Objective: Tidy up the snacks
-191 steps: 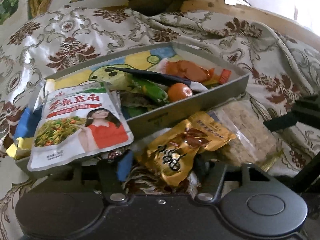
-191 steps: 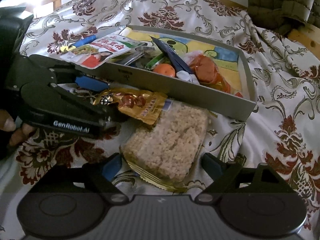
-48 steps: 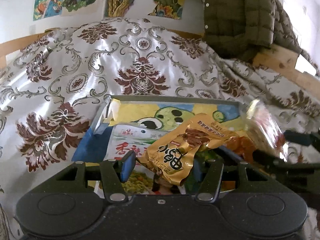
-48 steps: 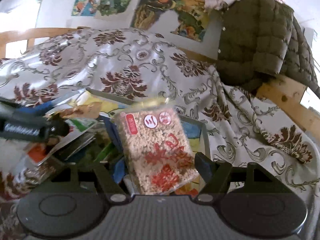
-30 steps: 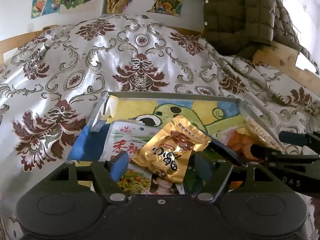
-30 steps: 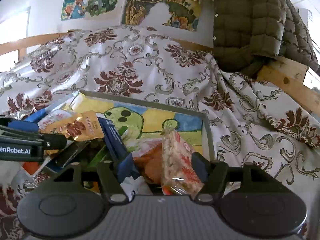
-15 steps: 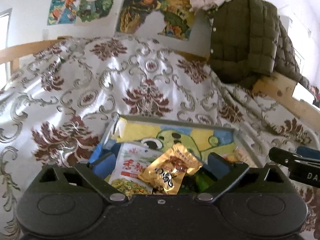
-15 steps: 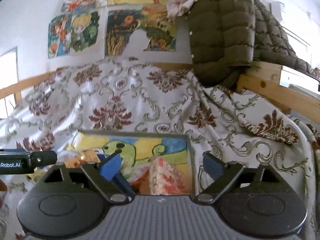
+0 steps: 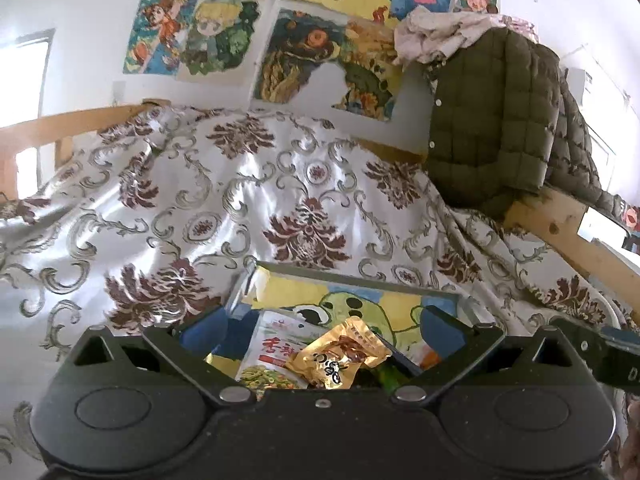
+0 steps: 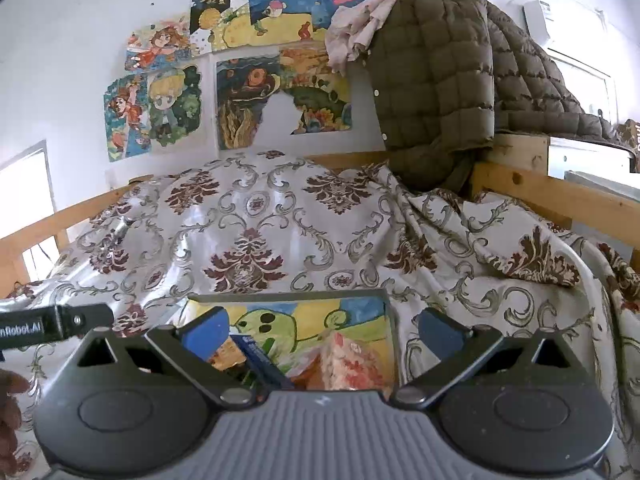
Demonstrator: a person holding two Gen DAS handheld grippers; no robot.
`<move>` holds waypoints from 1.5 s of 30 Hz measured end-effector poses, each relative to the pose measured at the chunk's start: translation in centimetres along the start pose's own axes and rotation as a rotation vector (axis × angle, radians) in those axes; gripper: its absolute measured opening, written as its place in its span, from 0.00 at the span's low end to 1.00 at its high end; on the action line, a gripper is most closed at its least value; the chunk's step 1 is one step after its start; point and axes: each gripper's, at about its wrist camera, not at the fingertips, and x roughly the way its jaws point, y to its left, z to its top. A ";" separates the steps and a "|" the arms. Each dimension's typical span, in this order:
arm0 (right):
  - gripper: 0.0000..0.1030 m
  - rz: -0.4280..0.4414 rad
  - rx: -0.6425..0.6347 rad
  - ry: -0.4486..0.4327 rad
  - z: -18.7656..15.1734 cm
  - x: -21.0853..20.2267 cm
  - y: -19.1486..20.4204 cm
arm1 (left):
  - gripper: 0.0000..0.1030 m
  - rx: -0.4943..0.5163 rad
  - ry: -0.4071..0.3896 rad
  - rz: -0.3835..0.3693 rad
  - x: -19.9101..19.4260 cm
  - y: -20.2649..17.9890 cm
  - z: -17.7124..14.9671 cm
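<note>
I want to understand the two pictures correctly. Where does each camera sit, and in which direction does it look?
Left wrist: on the left gripper, looking over open jaws at the tray and gold packet; right gripper's finger at the right edge.
Right wrist: on the right gripper, open, above the rice cracker pack; a hand at lower left.
Shared: tray, patterned cloth, green jacket.

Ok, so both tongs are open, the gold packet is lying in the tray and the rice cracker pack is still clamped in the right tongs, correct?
Not quite. The right wrist view shows the right tongs open and empty; the rice cracker pack lies in the tray. The rest holds: the left tongs are open and the gold packet is in the tray.
</note>
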 end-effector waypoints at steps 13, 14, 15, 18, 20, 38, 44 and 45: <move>1.00 0.010 0.011 -0.018 -1.4 -4.8 1.0 | 0.99 -0.005 -0.041 0.047 -5.5 -0.6 -2.1; 1.00 0.011 0.013 -0.017 -1.5 -5.2 1.0 | 0.99 -0.004 -0.043 0.050 -5.9 -0.6 -2.3; 1.00 0.010 0.013 -0.016 -1.7 -5.5 1.1 | 0.99 -0.003 -0.044 0.054 -6.3 -0.5 -2.5; 1.00 0.006 -0.006 -0.017 -2.2 -6.6 1.7 | 0.99 0.009 -0.040 0.066 -7.5 -0.5 -3.3; 1.00 0.008 -0.016 -0.019 -2.6 -7.4 2.1 | 0.99 0.017 -0.036 0.074 -8.1 -0.4 -3.7; 1.00 0.008 0.011 0.009 -5.4 -11.7 3.1 | 0.99 0.111 -0.044 0.124 -13.1 -0.7 -6.2; 1.00 -0.004 0.025 0.029 -6.4 -13.0 2.9 | 0.99 0.108 -0.020 0.136 -14.5 -0.1 -7.3; 1.00 -0.005 0.026 0.033 -6.6 -13.2 2.9 | 0.99 0.109 -0.016 0.140 -14.7 0.0 -7.5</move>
